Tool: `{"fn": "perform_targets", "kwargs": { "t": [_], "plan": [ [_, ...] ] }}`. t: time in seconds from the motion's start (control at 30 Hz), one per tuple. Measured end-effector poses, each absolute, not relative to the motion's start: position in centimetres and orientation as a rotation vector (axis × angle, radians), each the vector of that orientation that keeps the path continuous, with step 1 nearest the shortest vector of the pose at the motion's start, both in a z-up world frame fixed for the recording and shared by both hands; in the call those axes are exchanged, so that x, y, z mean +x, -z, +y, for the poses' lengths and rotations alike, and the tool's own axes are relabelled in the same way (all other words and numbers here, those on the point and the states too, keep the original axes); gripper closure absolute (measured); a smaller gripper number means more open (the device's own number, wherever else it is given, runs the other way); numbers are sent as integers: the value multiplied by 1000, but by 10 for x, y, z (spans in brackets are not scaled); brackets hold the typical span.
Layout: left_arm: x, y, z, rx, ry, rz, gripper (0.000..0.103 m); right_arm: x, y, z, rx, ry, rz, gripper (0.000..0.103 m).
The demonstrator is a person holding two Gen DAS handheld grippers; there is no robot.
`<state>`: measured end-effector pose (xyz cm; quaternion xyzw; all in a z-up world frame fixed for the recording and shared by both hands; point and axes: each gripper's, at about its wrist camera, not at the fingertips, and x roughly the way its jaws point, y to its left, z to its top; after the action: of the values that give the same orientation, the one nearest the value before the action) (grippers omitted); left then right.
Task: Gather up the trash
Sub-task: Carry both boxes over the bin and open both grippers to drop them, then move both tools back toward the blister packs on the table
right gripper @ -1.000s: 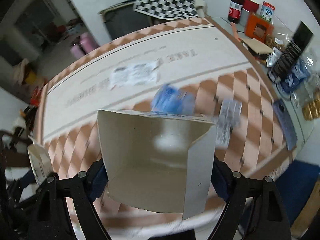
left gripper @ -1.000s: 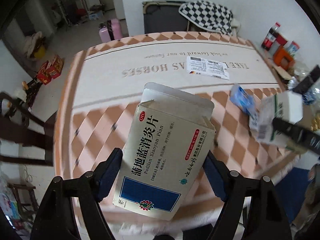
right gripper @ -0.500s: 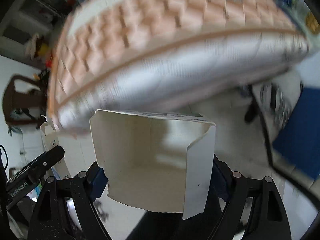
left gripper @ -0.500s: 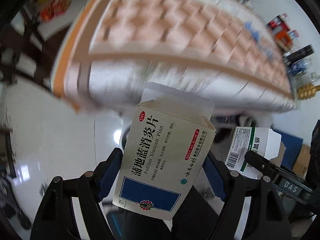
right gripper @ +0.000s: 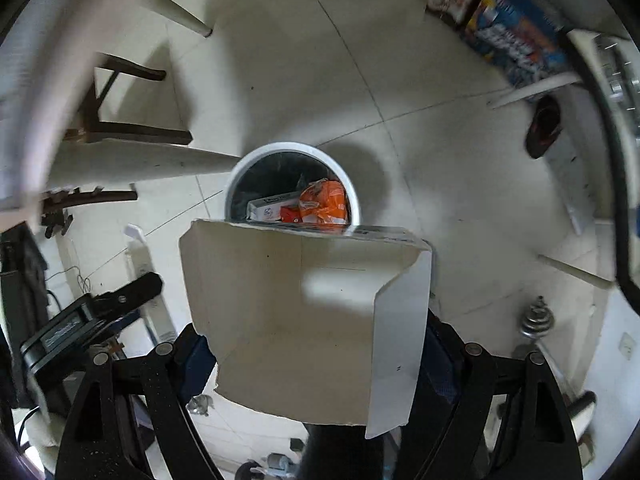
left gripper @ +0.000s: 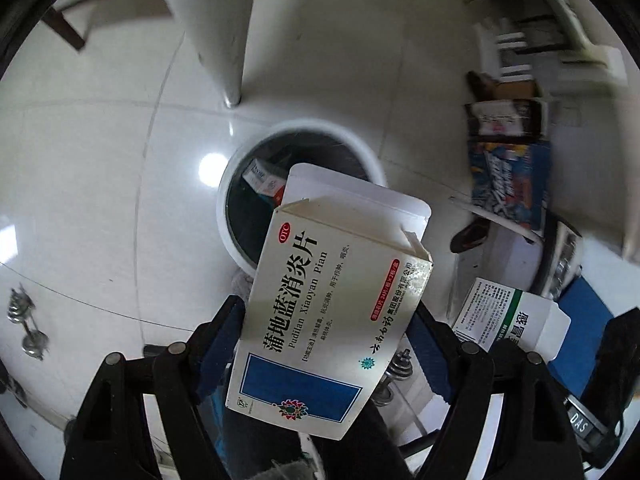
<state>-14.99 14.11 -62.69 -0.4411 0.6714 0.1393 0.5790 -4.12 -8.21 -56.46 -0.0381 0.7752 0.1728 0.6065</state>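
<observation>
- Left wrist view: the left gripper [left gripper: 326,344] has its black fingers with blue pads clamped on the sides of a white and blue cardboard medicine box [left gripper: 320,312], printed with Chinese text and "Pudilan Xiaoyan Pian". The jaws stand wide because the box is wide. The box's top flap is open.
- Beyond the box, a round white waste bin with a dark liner [left gripper: 236,184] stands on the glossy white tiled floor [left gripper: 100,200]. A small white and red carton [left gripper: 264,180] lies inside it.
- At the lower right of this view a second box, white with a green stripe and a barcode [left gripper: 508,320], sits just beside the first, carried by the other black gripper.
- A white table leg [left gripper: 216,32] stands beyond the bin.
- Right wrist view: the right gripper [right gripper: 316,356] pinches that second box, seen here as an opened white cardboard box [right gripper: 304,320] from its plain inner side, jaws wide across it.
- The box hangs above the near rim of the bin, which holds crumpled orange packaging [right gripper: 324,202].
- A dark slipper [right gripper: 542,126] lies on the floor to the right, and a metal dumbbell [right gripper: 538,318] nearer.
</observation>
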Motion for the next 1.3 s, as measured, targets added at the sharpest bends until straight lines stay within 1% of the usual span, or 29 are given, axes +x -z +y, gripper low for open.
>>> {"fn": "perform_targets", "kwargs": {
  "t": [0.03,0.1,0.13,0.23,0.37,0.47,0.5,0.7,0.8,1.1,1.3],
  "plan": [
    [-153,644,142,-1057,-311,1577,23,-40,583,-79,-85,-399,1797,16],
    [-153,678,146,-1093,-275,1607,14,-35,617,-70,-74,-396,1810,16],
    [-152,689,147,-1099,-265,1615,5,-35,636,-67,-62,-401,1825,16],
    [-152,707,151,-1068,-285,1628,5,-32,674,-56,-48,-405,1863,15],
    [-162,707,164,-1041,-368,1610,5,-34,713,-43,-40,-447,1902,10],
    [-177,693,170,-951,-470,1581,5,-37,727,-34,-34,-490,1898,5],
    [-180,689,172,-916,-498,1574,5,-39,729,-30,-39,-511,1895,0],
    [-192,667,167,-735,-580,1553,5,-52,723,-9,-95,-599,1863,0],
    [-189,661,159,-673,-595,1562,5,-56,715,-5,-210,-563,1808,0],
    [-185,642,135,-658,-585,1583,5,-58,677,-21,-413,-513,1677,0],
    [-189,605,123,-648,-573,1571,5,-60,640,-27,-463,-525,1630,0]
  ]
}}
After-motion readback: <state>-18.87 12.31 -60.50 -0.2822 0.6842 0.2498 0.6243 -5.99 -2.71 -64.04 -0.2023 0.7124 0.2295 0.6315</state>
